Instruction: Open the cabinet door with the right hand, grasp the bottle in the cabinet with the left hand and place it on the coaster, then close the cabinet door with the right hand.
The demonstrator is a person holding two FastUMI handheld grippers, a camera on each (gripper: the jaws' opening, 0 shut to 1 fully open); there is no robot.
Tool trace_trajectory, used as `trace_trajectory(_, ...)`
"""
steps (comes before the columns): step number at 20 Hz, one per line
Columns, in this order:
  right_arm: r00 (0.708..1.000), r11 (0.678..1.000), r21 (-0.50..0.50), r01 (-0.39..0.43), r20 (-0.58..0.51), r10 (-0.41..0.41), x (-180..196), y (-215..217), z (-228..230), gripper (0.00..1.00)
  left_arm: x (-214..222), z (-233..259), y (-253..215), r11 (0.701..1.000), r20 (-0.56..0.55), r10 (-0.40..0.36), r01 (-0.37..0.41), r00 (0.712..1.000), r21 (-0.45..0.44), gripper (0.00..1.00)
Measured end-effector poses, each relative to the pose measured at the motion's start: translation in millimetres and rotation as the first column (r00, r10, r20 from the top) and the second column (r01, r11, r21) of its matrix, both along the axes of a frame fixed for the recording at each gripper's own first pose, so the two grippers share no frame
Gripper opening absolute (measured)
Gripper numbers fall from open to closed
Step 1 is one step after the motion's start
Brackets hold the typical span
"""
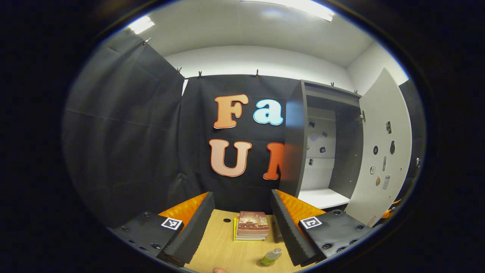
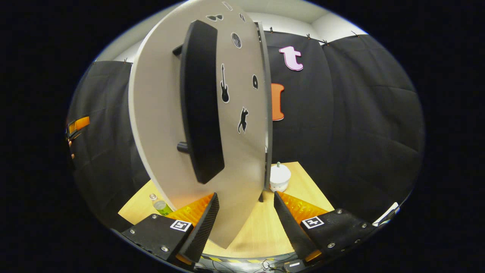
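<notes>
Bottle (image 1: 270, 257) standing on the round coaster (image 1: 264, 263) on the wooden table (image 1: 219, 242), just in front of a stack of books (image 1: 252, 226); also glimpsed at the table's near-left edge in the right gripper view. Cabinet (image 1: 293, 144) open, pale shelves bare, door (image 1: 382, 151) swung wide to the right. Left gripper (image 1: 242, 227) raised above the table, fingers spread wide, nothing between them, bottle lying low between the fingertips but untouched. Right gripper (image 2: 246, 220) also spread and empty, facing the outer side of the door at close range, with the long black handle (image 2: 201, 102) above and slightly left of the gap between the fingers, lower edge of the door reaching down between them. Small white round object (image 2: 279, 178) on the table beyond the door's edge. Judged from this: placing done, closing step in hand. Next move likely a push on the door's face or a grip on the handle, swinging the door toward the cabinet until shut, with care to keep the left gripper and the bottle clear of the sweep.
</notes>
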State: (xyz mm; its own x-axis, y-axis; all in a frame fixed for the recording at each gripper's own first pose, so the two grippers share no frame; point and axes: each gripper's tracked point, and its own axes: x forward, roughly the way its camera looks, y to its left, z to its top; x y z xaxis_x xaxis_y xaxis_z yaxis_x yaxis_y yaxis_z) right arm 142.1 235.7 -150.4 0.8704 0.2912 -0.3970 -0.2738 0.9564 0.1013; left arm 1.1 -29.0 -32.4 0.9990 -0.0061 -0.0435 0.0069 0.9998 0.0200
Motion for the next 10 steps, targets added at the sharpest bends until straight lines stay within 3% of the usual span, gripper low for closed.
trace_trajectory(1,1.0,1.0,0.005,-0.003,0.004,0.003,3.3,6.4,1.1,0.9,-0.1,1.9,3.9,1.0,0.005,0.002,-0.002,1.0,0.001,0.97)
trace_trajectory(2,1.0,1.0,0.009,-0.008,0.008,0.008,6.1,14.9,2.9,0.99,1.2,3.2,8.4,1.0,0.009,0.005,-0.005,1.0,0.002,0.97)
trace_trajectory(3,1.0,1.0,0.01,-0.017,0.011,0.017,8.4,21.2,4.5,0.98,3.3,5.3,13.5,1.0,0.013,0.008,-0.008,1.0,0.004,0.97)
trace_trajectory(4,1.0,1.0,0.01,-0.027,0.016,0.027,10.9,27.0,6.4,0.9,5.4,7.3,17.3,1.0,0.018,0.01,-0.01,1.0,0.006,0.97)
trace_trajectory(6,0.998,0.999,0.011,-0.051,0.023,0.051,22.4,41.3,6.4,0.9,9.0,9.7,25.5,1.0,0.025,0.016,-0.016,1.0,0.011,0.97)
trace_trajectory(7,0.998,0.998,0.014,-0.064,0.025,0.063,28.0,48.3,5.7,0.99,11.3,9.8,30.0,1.0,0.027,0.018,-0.018,0.999,0.014,0.97)
trace_trajectory(8,0.997,0.997,0.02,-0.074,0.026,0.074,33.5,55.7,4.4,0.99,13.7,10.4,34.2,1.0,0.029,0.021,-0.022,0.999,0.017,0.97)
trace_trajectory(9,0.996,0.996,0.027,-0.086,0.029,0.086,39.3,63.6,4.3,0.9,16.8,9.3,38.4,1.0,0.028,0.022,-0.023,0.999,0.019,0.97)
trace_trajectory(10,0.995,0.994,0.035,-0.099,0.033,0.098,46.4,72.2,2.7,0.92,18.8,8.7,41.6,0.999,0.025,0.024,-0.025,0.999,0.021,0.94)
